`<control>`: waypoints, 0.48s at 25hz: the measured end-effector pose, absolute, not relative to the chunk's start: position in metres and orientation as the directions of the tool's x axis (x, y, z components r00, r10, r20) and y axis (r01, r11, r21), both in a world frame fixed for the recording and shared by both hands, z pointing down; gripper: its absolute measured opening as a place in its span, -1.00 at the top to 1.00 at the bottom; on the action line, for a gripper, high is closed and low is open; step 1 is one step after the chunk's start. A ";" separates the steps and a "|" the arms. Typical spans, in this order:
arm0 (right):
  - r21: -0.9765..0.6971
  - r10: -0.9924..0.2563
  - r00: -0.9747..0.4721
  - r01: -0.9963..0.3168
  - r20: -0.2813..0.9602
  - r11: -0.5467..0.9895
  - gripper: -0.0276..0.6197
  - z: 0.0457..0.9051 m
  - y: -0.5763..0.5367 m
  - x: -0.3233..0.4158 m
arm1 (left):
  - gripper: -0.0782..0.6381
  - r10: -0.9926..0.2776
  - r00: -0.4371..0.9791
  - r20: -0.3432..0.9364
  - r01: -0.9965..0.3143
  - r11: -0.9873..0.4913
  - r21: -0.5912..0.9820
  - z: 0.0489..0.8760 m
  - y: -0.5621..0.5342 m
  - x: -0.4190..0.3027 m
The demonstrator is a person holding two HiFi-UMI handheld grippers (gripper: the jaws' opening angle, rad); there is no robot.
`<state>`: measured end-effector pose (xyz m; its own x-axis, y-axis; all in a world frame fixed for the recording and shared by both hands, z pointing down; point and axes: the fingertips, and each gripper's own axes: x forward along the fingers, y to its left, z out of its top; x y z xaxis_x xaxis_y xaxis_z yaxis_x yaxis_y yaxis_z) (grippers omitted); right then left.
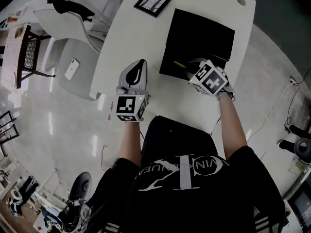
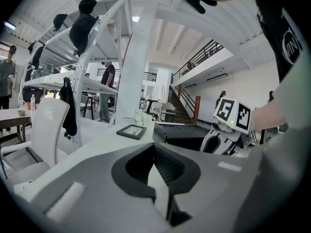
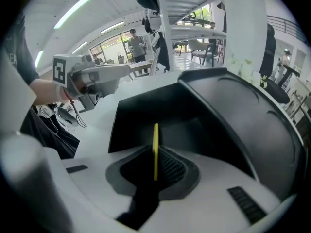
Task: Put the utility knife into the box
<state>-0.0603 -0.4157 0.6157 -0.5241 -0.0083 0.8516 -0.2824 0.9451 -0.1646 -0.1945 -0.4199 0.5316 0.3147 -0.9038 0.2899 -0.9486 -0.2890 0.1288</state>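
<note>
A thin yellow utility knife [image 3: 155, 149] stands edge-on between the jaws of my right gripper [image 3: 156, 165], which is shut on it. In the head view the knife [image 1: 180, 64] pokes out of the right gripper [image 1: 193, 67] over the near edge of the open black box [image 1: 197, 45]. The box [image 3: 194, 120] gapes dark just ahead of the knife's tip. My left gripper [image 1: 137, 73] rests over the white table left of the box, jaws closed with nothing between them [image 2: 158, 171].
A framed picture [image 1: 154, 0] lies on the white table [image 1: 121, 47] beyond the left gripper. A white chair [image 1: 73, 38] stands left of the table. People stand far off by shelving [image 2: 102, 47].
</note>
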 end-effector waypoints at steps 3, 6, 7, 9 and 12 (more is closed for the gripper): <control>-0.162 -0.020 -0.528 -0.296 0.849 0.941 0.76 0.614 -0.417 -0.059 | 0.75 -0.904 0.316 0.289 -0.948 -0.288 0.136 0.531 -0.419 -0.193; -0.152 -0.047 -0.537 -0.321 0.842 0.935 0.76 0.612 -0.421 -0.059 | 0.76 -0.902 0.318 0.291 -0.947 -0.292 0.131 0.531 -0.417 -0.191; -0.150 -0.055 -0.540 -0.327 0.840 0.933 0.76 0.612 -0.423 -0.058 | 0.75 -0.902 0.319 0.292 -0.947 -0.294 0.129 0.532 -0.416 -0.191; -0.145 -0.067 -0.543 -0.338 0.837 0.930 0.76 0.610 -0.424 -0.058 | 0.75 -0.901 0.321 0.291 -0.946 -0.296 0.128 0.531 -0.415 -0.190; -0.131 -0.095 -0.552 -0.356 0.829 0.925 0.76 0.603 -0.426 -0.058 | 0.75 -0.902 0.325 0.285 -0.945 -0.300 0.130 0.527 -0.415 -0.190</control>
